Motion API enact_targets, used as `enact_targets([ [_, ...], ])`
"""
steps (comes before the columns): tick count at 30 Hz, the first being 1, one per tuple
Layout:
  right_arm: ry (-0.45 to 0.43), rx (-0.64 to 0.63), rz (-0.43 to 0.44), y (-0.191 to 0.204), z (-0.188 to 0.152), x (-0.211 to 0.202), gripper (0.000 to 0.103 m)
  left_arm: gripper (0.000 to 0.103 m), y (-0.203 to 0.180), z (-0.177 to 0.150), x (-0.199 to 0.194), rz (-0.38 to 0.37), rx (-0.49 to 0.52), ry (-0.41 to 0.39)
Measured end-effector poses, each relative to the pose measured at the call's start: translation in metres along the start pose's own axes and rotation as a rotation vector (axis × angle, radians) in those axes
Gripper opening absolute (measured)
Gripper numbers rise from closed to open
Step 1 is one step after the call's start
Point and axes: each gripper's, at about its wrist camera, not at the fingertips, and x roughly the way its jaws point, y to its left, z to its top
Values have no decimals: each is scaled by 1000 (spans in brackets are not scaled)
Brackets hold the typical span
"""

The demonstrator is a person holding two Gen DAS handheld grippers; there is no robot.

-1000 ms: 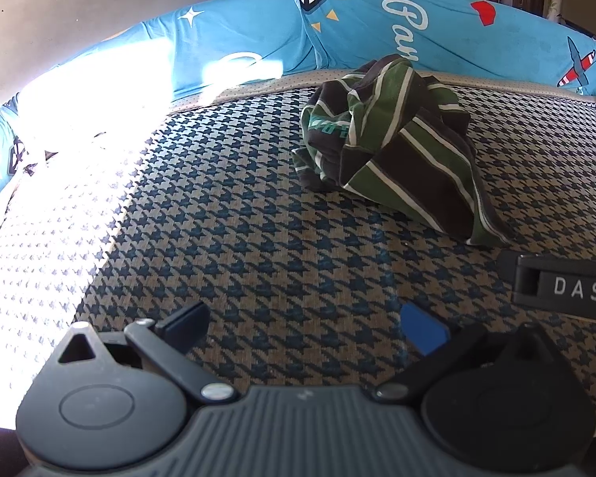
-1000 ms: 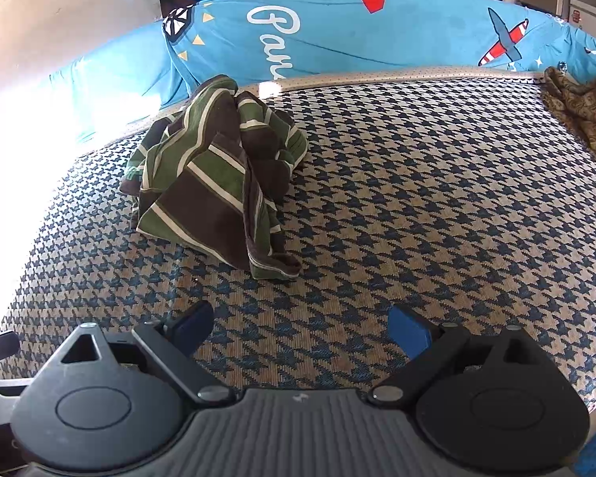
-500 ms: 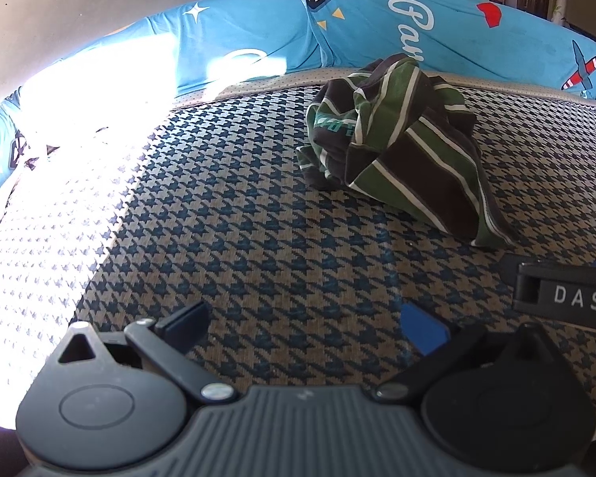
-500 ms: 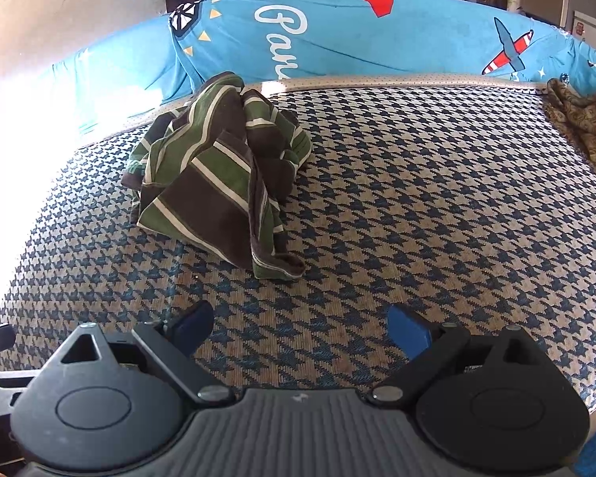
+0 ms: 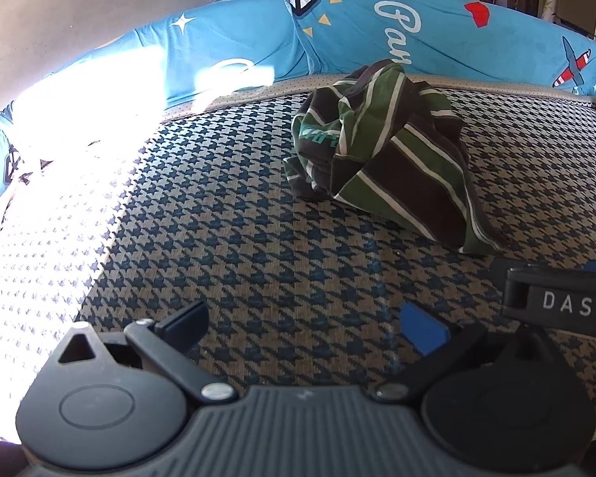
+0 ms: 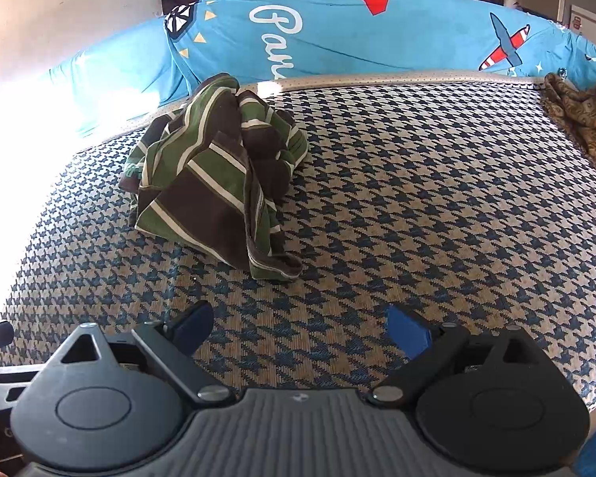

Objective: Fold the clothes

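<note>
1. Folding hasn't really started, from where I'm standing. Crumpled green-and-brown striped shirt [image 5: 381, 151] sits in a heap on the blue-and-tan houndstooth mattress [image 5: 226, 246], near the bright blue printed bolster [image 5: 357, 35] at the back.
2. Black left gripper [image 5: 302, 324] is spread wide, holding nothing, well short of the heap.
3. Black right gripper [image 6: 300, 328] is the same, wide and empty, shirt [image 6: 214, 175] ahead to its left.
4. Everything's left: grab, spread flat, fold.
</note>
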Motion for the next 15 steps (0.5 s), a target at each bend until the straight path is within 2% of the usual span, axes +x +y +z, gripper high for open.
enact_targets([
  [10,-7,10,5,-8,20,3,95,103,3,27,12,-25,78,-6],
  [15,-14,20,-37,-10,33,11,95,103,0,45,26,-47,117,1],
])
